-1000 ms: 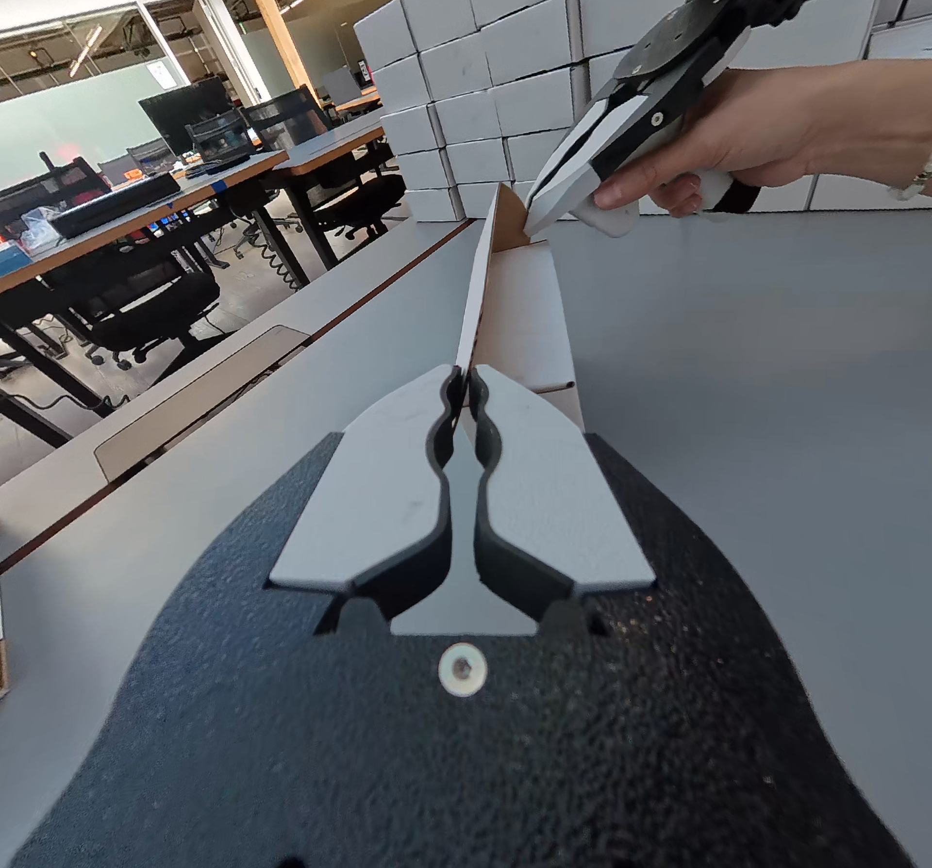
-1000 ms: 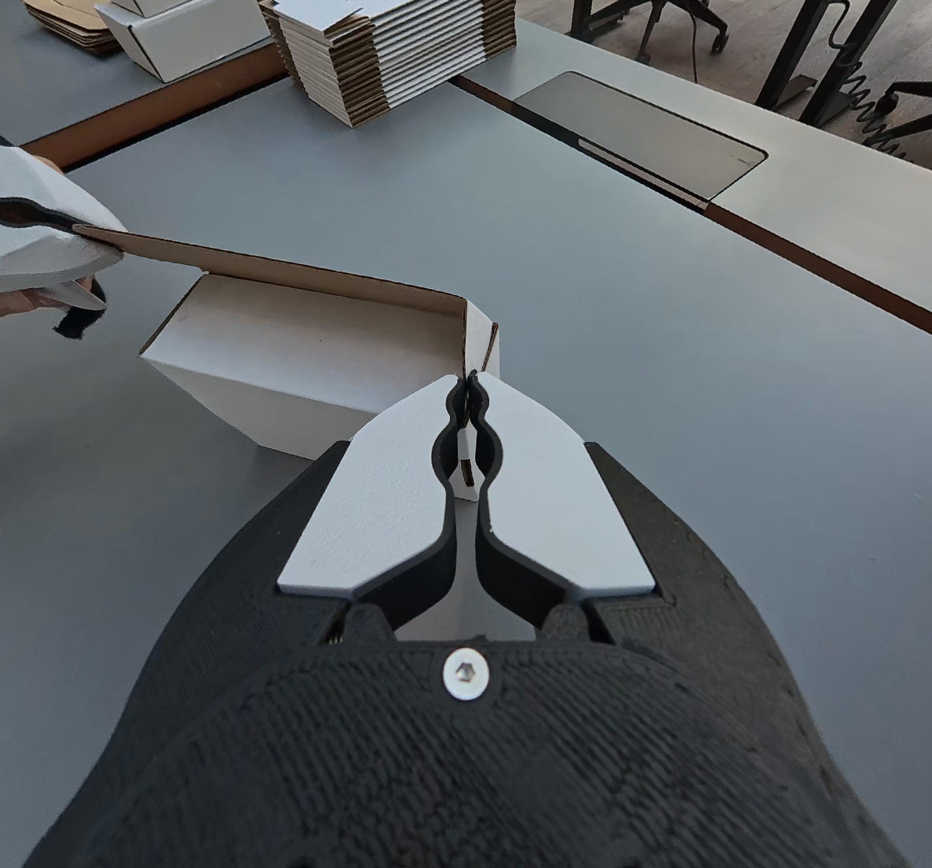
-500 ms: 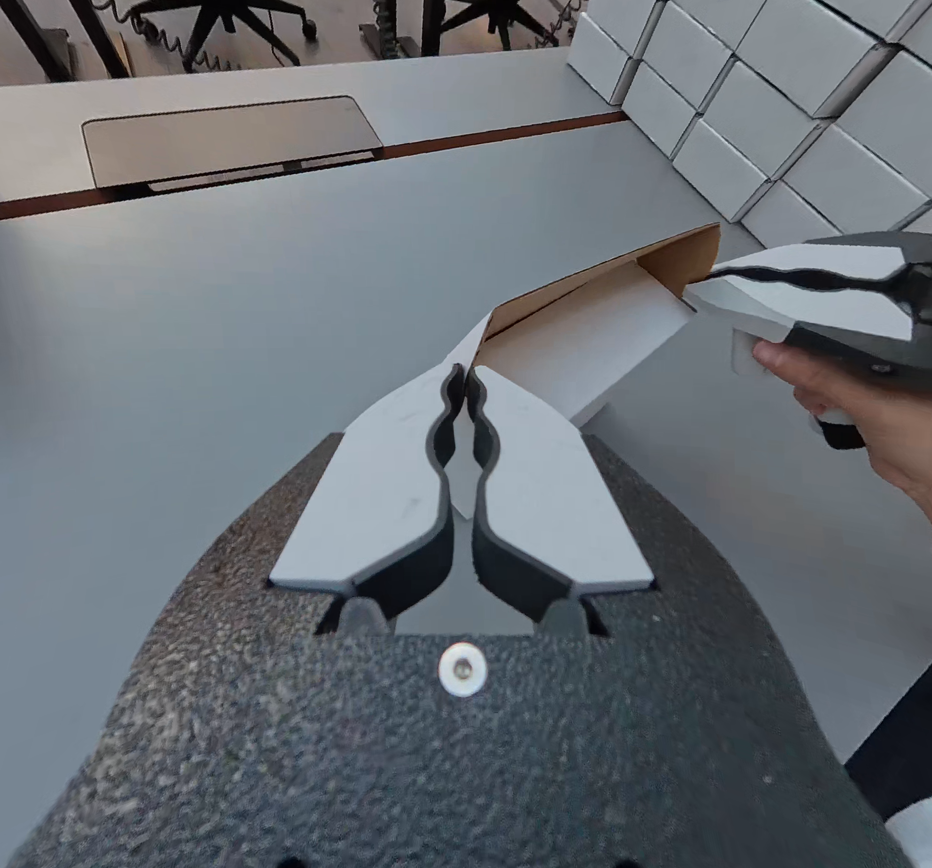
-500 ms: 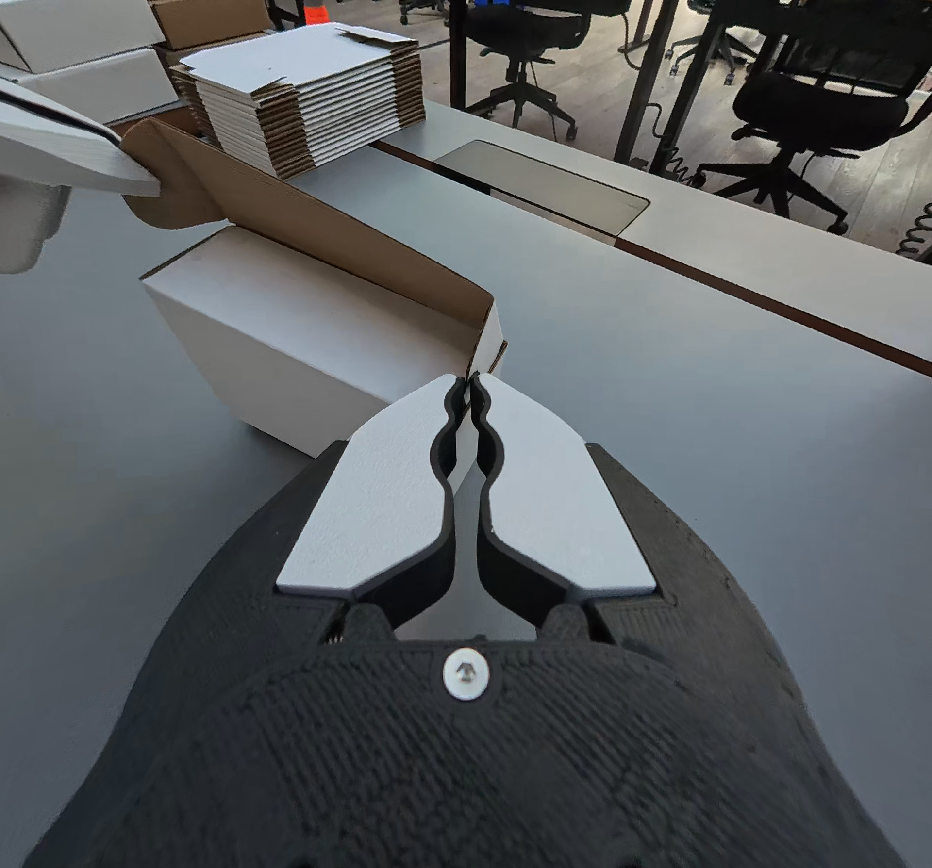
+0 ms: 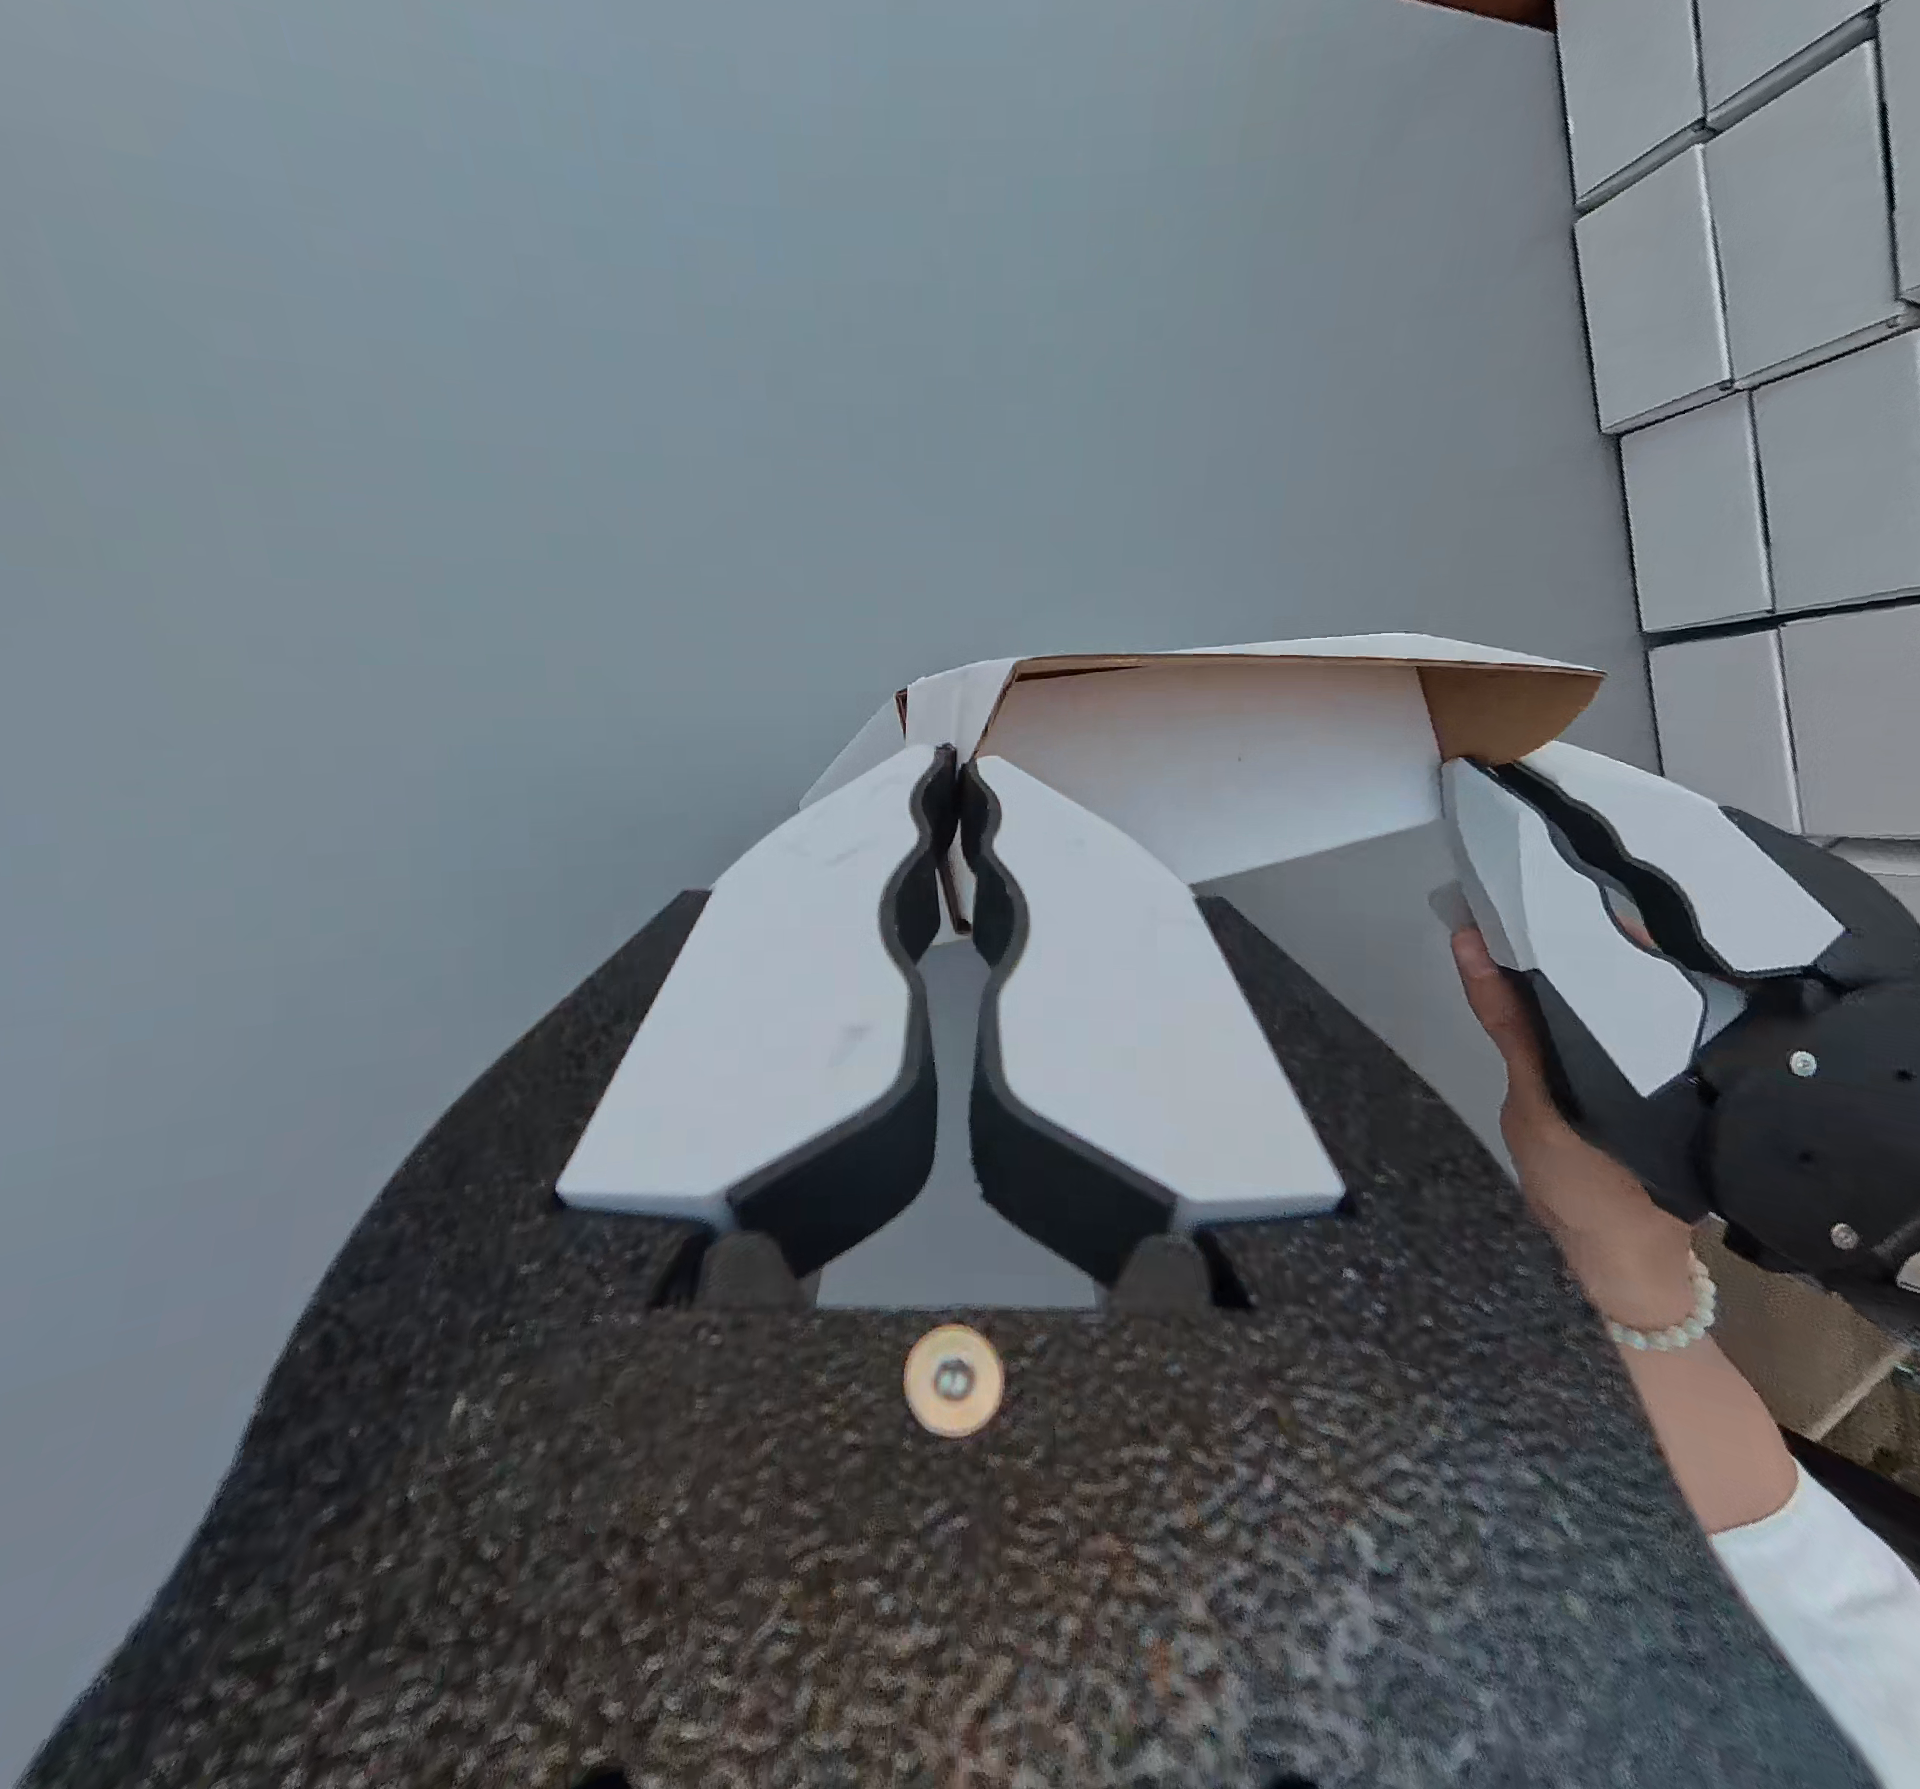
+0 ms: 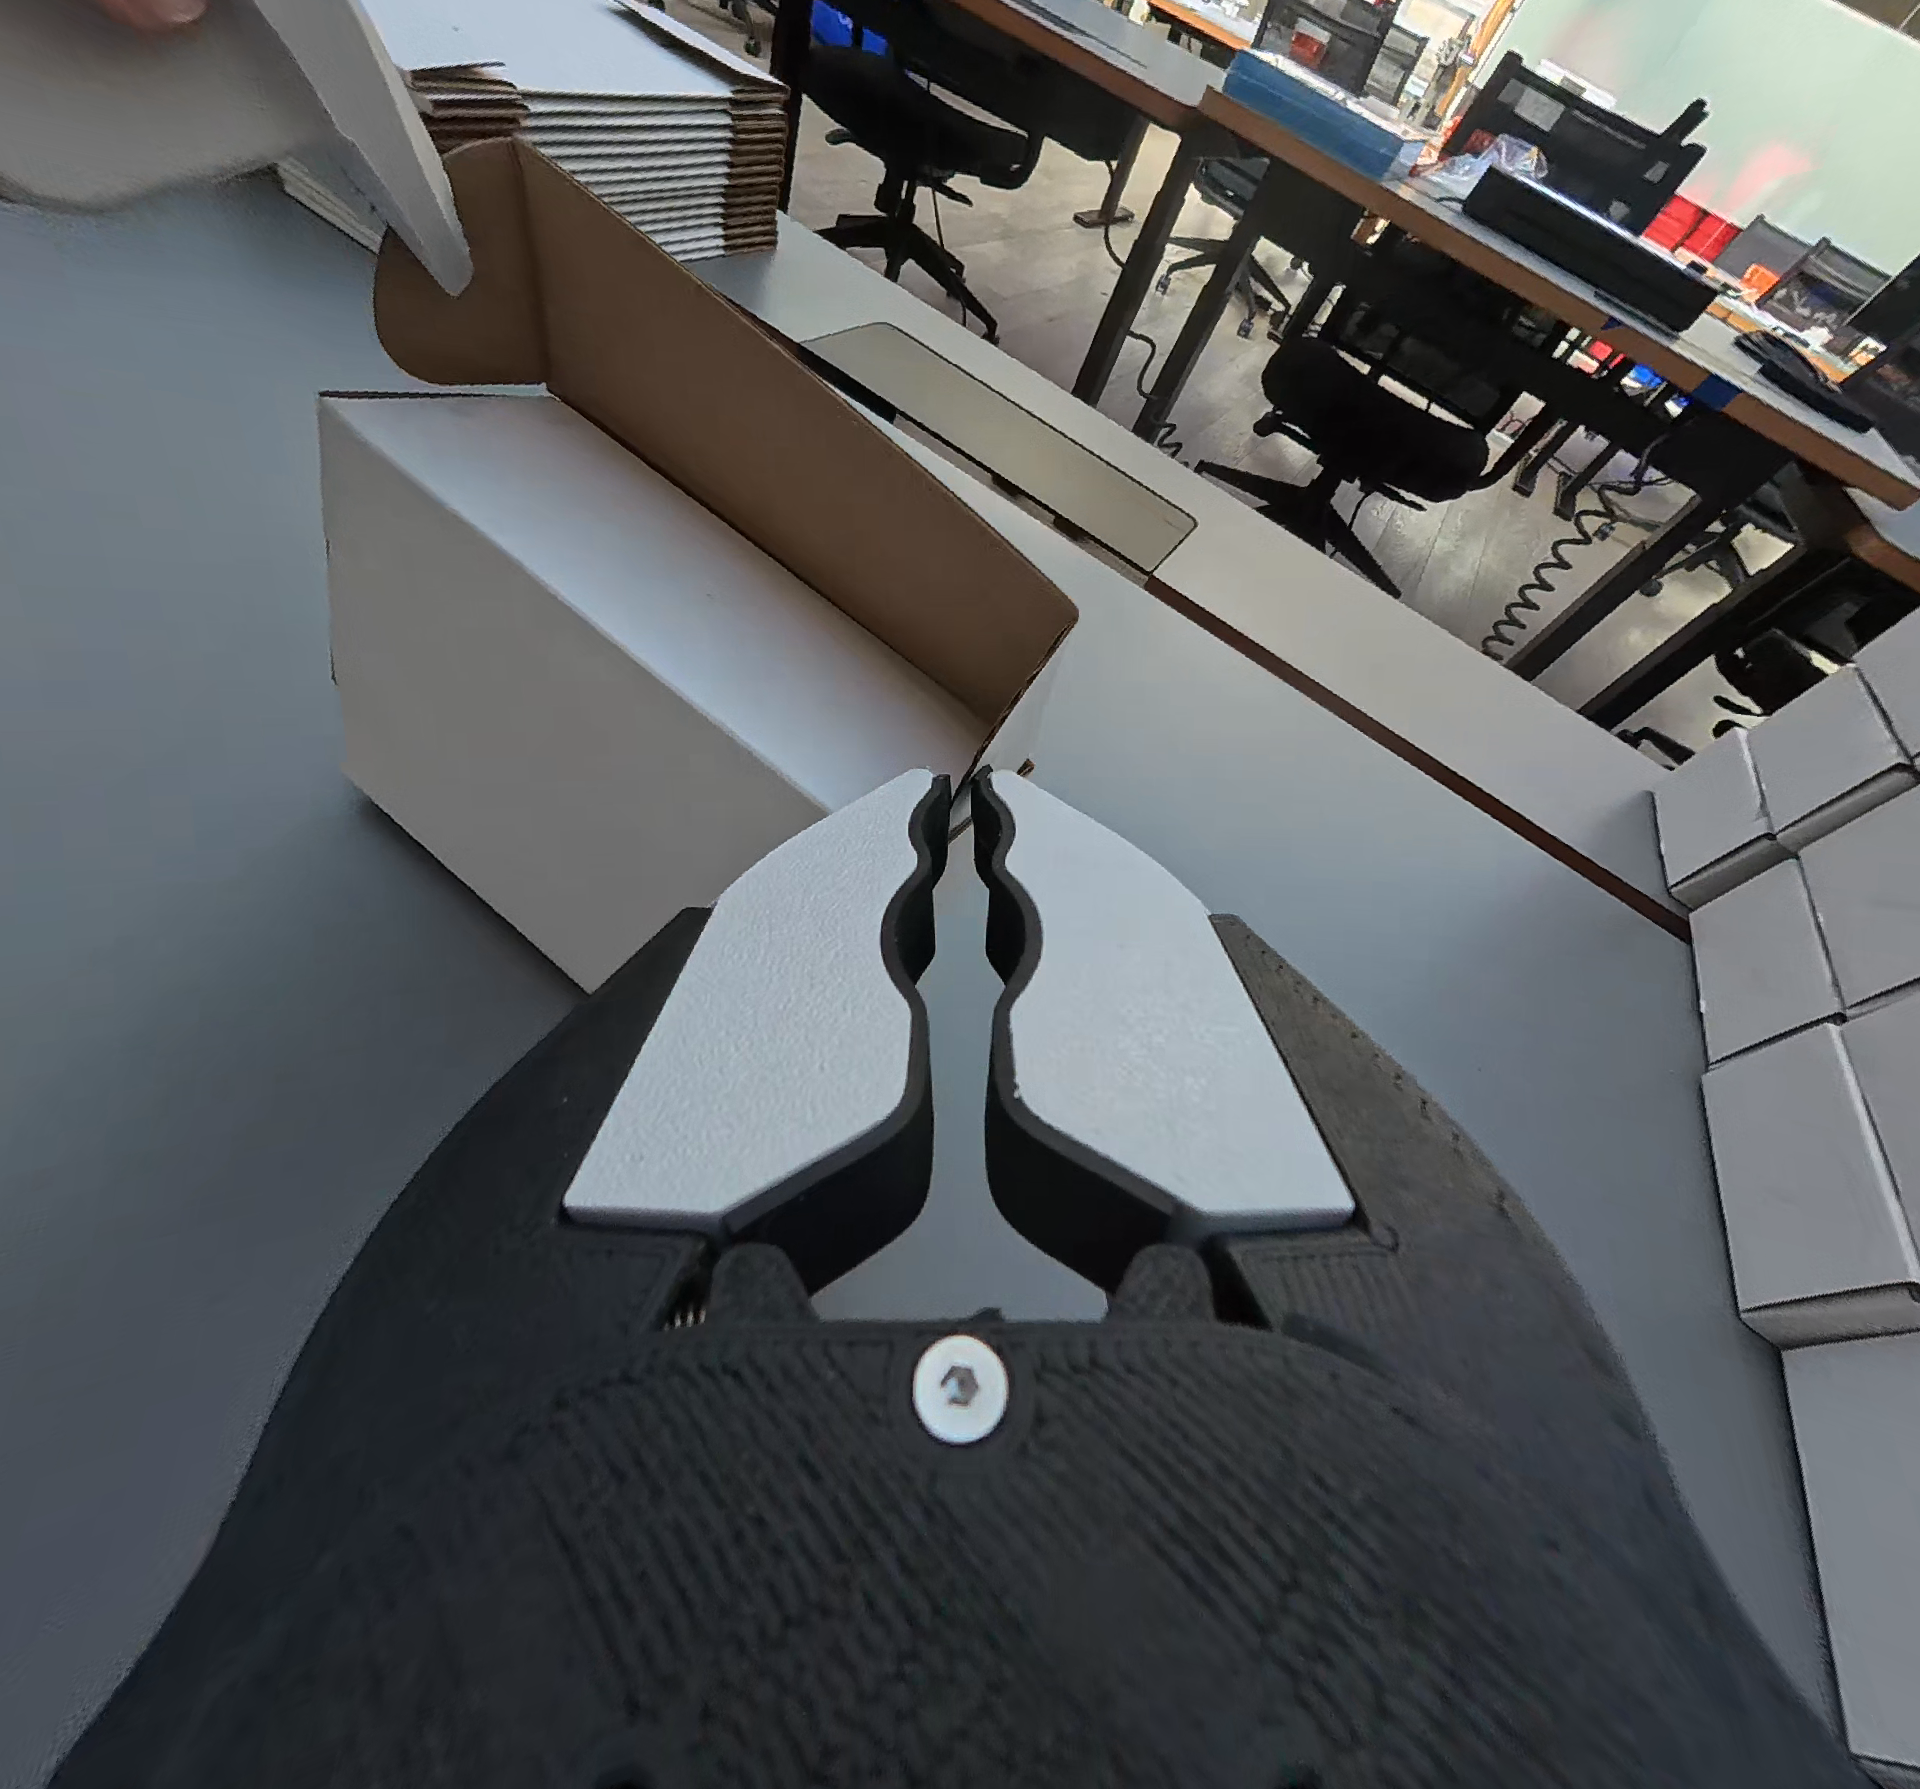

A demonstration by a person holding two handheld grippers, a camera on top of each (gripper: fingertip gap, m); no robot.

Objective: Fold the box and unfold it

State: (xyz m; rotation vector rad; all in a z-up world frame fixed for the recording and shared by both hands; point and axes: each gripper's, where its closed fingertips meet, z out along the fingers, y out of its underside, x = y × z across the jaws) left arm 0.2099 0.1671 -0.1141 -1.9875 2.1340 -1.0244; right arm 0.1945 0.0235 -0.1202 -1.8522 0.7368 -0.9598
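Note:
A white cardboard box [image 6: 540, 617] with a brown inside sits on the grey table [image 5: 520, 389]. Its long lid panel [image 6: 790, 472] stands up from the body and shows its brown face. My left gripper [image 5: 958, 771] is shut on the lid's small end flap at the near corner of the box [image 5: 1195, 773]. It also shows in the right wrist view [image 6: 416, 222] on the rounded brown flap. My right gripper [image 6: 962, 789] is shut on the flap at the lid's other end. It also shows in the left wrist view [image 5: 1481, 771], held by a hand.
A stack of flat box blanks [image 6: 623, 139] lies behind the box. Folded white boxes are piled in a wall to the right [image 5: 1787, 285] [image 6: 1829, 960]. Desks and office chairs [image 6: 1351, 451] stand past the table's far edge.
Both grippers have swung round while keeping hold of the lid's ends. The left wrist view now tips down at the table. The right wrist view shows more of the lid's brown inside.

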